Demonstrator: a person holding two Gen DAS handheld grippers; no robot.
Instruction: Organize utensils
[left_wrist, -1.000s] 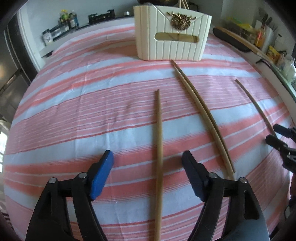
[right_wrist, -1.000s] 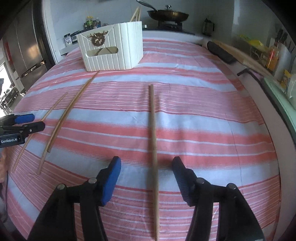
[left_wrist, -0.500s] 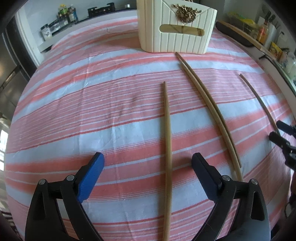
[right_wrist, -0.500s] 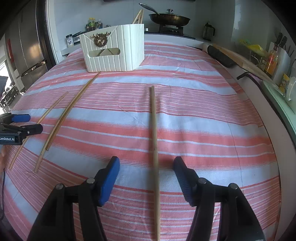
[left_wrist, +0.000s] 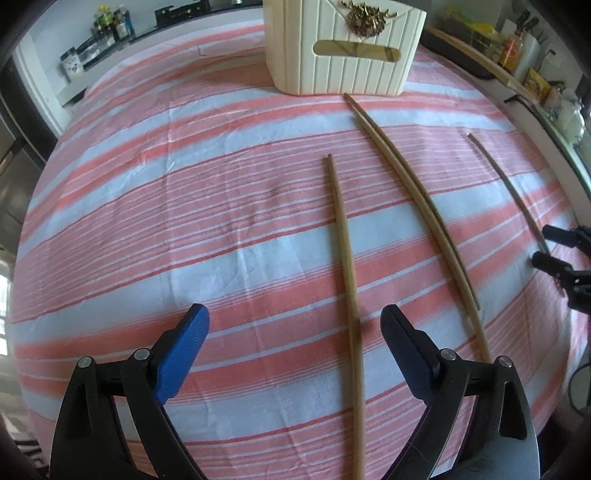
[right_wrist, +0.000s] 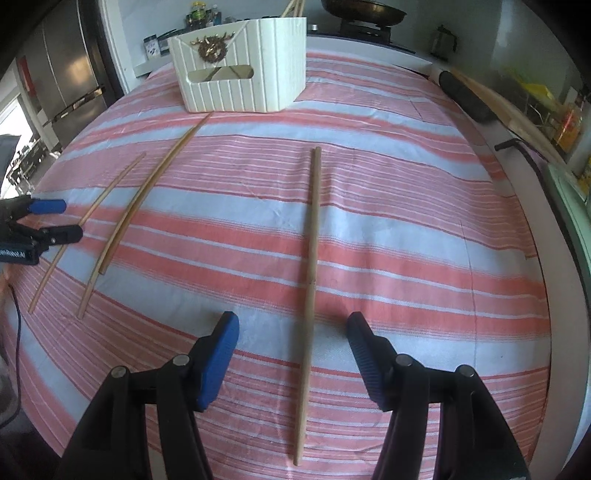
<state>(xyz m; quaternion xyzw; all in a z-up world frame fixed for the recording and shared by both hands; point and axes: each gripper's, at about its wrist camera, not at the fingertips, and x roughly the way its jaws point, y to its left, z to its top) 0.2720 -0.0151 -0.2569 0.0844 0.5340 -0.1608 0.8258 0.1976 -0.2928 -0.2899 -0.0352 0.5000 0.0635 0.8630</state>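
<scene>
Bamboo chopsticks (left_wrist: 345, 266): we count 4 on the striped cloth (left_wrist: 184, 221).
Left gripper (left_wrist: 295, 328): just widened, released, straddling 1.
Right gripper (right_wrist: 291, 332): released, straddling another.

Black hand-held gripper (left_wrist: 294, 330), blue, seemingly ribbed pads (left_wrist: 183, 352).

This was a home kitchen. Beyond the far edge of the counter (right_wrist: 369, 229), which was spread with a pink-and-white striped cloth, a pan (right_wrist: 364, 11) sat on a stove (right_wrist: 365, 29), with a kettle (right_wrist: 442, 40) just beside it. A steel fridge (right_wrist: 70, 77) stood at the left. Jars (left_wrist: 110, 26) lined a shelf (left_wrist: 74, 92) past the far left corner. Along the right edge ran a side counter with bottles (right_wrist: 570, 122) and packets (left_wrist: 535, 83). A cream basket (right_wrist: 240, 66) with chopsticks (right_wrist: 293, 7) sticking out stood near the counter's far edge.
</scene>
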